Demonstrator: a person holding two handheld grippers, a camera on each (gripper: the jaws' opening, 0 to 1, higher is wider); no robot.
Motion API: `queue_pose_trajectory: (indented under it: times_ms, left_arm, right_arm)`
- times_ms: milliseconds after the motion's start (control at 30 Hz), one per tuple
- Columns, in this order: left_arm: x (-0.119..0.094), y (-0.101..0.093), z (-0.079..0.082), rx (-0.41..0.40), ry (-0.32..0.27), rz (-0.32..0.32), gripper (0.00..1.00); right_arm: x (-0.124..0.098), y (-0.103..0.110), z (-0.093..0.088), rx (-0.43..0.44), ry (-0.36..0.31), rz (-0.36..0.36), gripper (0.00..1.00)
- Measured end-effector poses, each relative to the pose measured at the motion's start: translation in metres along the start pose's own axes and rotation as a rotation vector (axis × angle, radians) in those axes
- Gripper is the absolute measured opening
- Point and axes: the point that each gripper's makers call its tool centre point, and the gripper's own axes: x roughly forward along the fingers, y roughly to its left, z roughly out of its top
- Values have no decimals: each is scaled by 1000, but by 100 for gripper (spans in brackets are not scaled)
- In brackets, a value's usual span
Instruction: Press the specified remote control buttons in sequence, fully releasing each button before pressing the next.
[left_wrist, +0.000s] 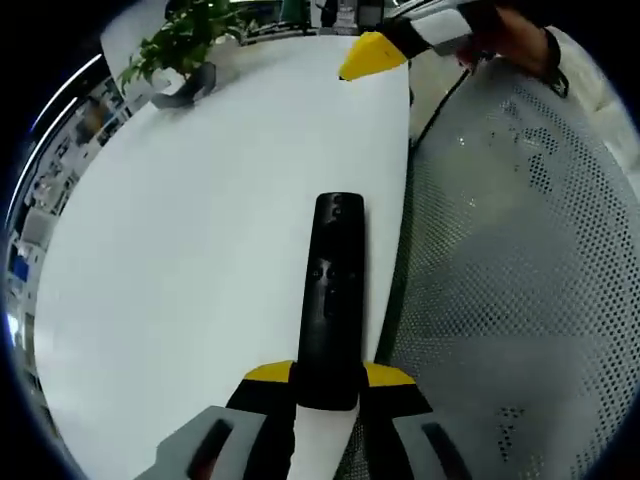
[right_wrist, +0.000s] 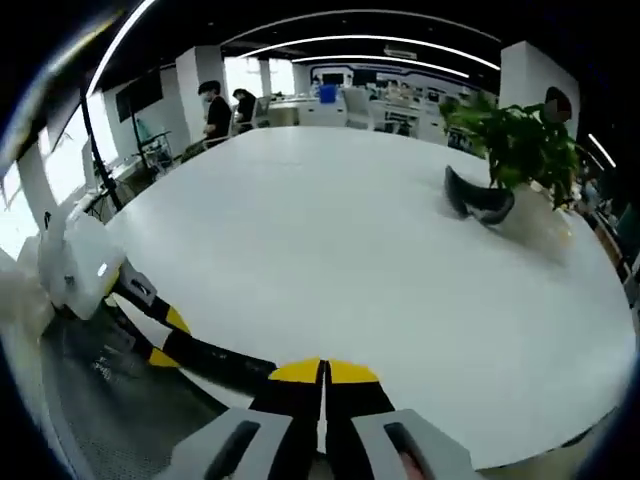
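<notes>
The remote control (left_wrist: 331, 300) is being clamped at its near end by the left gripper (left_wrist: 328, 385); the right gripper (right_wrist: 323, 375), jaws pressed together and empty, is best being brought down squarely on one button.

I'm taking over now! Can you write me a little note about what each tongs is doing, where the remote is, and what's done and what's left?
Left tongs: shut on the near end of the black remote control, holding it out over the white table.
Right tongs: shut, holding nothing, lifted off the remote's buttons; their yellow tip is far across the table in the left gripper view.
A potted plant stands at the table's far side.
Done: the pictures don't show which buttons were pressed.
Left: probably bring the right tongs back and press the next button.
</notes>
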Motion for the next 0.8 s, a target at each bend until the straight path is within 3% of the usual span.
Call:
queue_pose_trajectory:
  times_ms: [200, 400, 500, 700, 800]
  left_arm:
    - [-1, -1, -1, -19, -58, 16, 23]
    - [-1, -1, -1, -46, -141, 18, 23]
    - [-1, -1, -1, -50, -175, 22, 23]
    - [0, -2, 3, -80, -283, 37, 24]
    - [0, -3, 4, -59, -270, 28, 24]
  right_arm:
    - [23, 21, 4, -39, 55, 69, 0]
    - [46, 31, -22, 61, 256, 138, 0]
    - [53, 30, -23, 86, 227, 167, 0]
    - [57, 36, -43, 143, 308, 223, 0]
    - [56, 33, -45, 114, 316, 203, 0]
